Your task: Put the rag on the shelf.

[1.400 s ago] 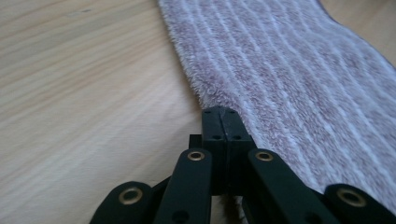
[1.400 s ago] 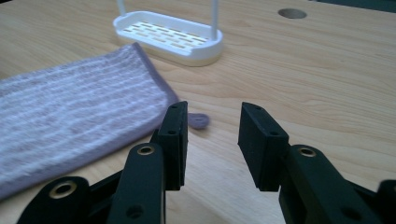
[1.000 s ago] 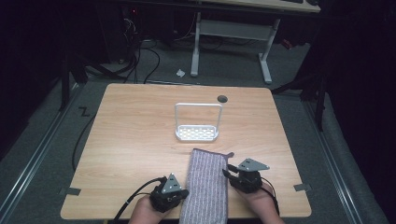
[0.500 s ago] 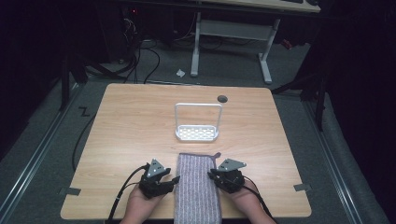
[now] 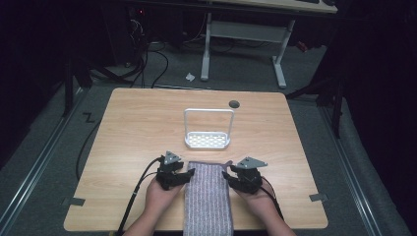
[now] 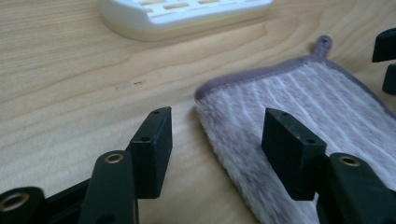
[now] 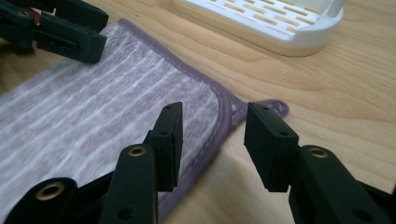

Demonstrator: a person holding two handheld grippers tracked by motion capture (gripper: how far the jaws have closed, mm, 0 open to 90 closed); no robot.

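A grey striped towel (image 5: pixel 208 196) lies flat on the wooden table (image 5: pixel 137 123), its near end hanging over the front edge. My left gripper (image 5: pixel 189 175) is at the towel's far left corner. In the left gripper view its jaws (image 6: pixel 215 119) are wide apart, opened within the last second, with the towel (image 6: pixel 299 102) edge lying loose between them. My right gripper (image 5: pixel 227 176) is at the far right corner. Its jaws (image 7: pixel 212 112) have just been opening, and the hemmed edge of the towel (image 7: pixel 116 93) lies between them, unpressed. The towel's hanging loop (image 7: pixel 275 107) sits just beyond.
A white slotted rack (image 5: pixel 207 140) with a tall wire handle stands just beyond the towel, close in front of both grippers. A round cable hole (image 5: pixel 234 103) marks the table's far edge. Desk legs and cables are on the floor behind.
The towel, skewed to the right before, now lies straight. Both hands shifted along its sides to the far corners. Both grippers, closed earlier, now have their jaws apart.
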